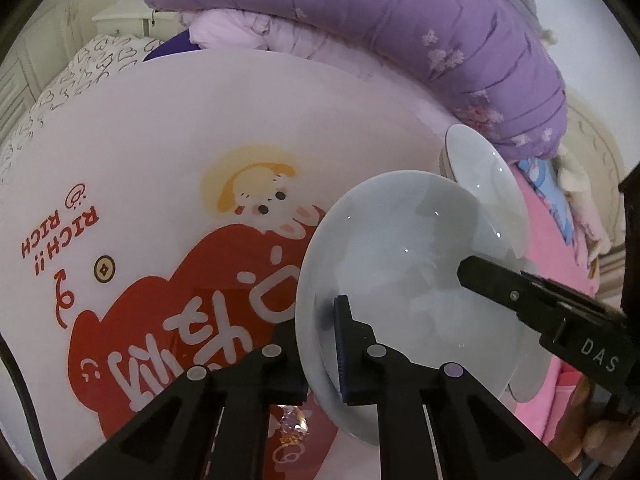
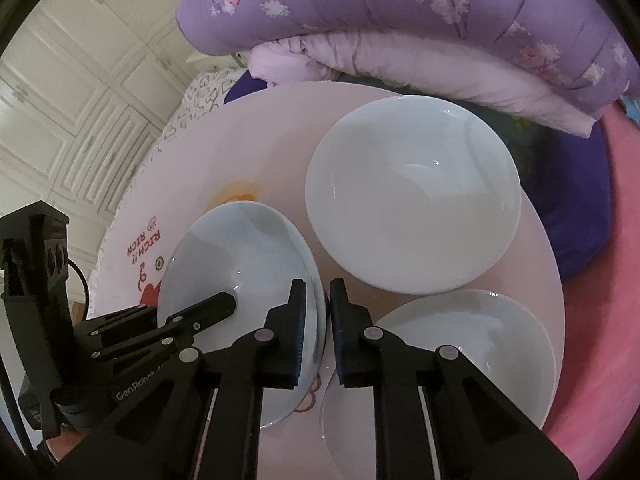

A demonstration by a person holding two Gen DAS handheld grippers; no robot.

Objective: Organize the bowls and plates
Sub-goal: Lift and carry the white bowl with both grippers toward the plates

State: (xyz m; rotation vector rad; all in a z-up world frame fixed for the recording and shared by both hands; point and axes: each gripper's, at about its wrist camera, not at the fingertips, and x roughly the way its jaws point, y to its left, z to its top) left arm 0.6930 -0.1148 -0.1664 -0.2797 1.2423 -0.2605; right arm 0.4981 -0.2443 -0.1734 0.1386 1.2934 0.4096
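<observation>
A pale blue-white plate (image 1: 404, 280) is tilted up off the round table (image 1: 160, 140), and both grippers hold it. My left gripper (image 1: 320, 344) is shut on its left rim, one finger (image 1: 344, 344) inside, the other beneath. My right gripper (image 2: 318, 324) is shut on the opposite rim of the same plate (image 2: 236, 264); its finger (image 1: 500, 284) also shows inside the plate in the left wrist view. A second white plate (image 2: 412, 196) lies flat further back. A third plate (image 2: 480, 344) lies under my right gripper's right finger.
The table (image 2: 280, 120) is white with a red cartoon print. A folded purple quilt (image 2: 400, 12) lies behind it, pink bedding (image 2: 600, 320) to the right, white cabinet doors (image 2: 80, 80) at the left. A plate edge (image 1: 484, 184) stands behind the held plate.
</observation>
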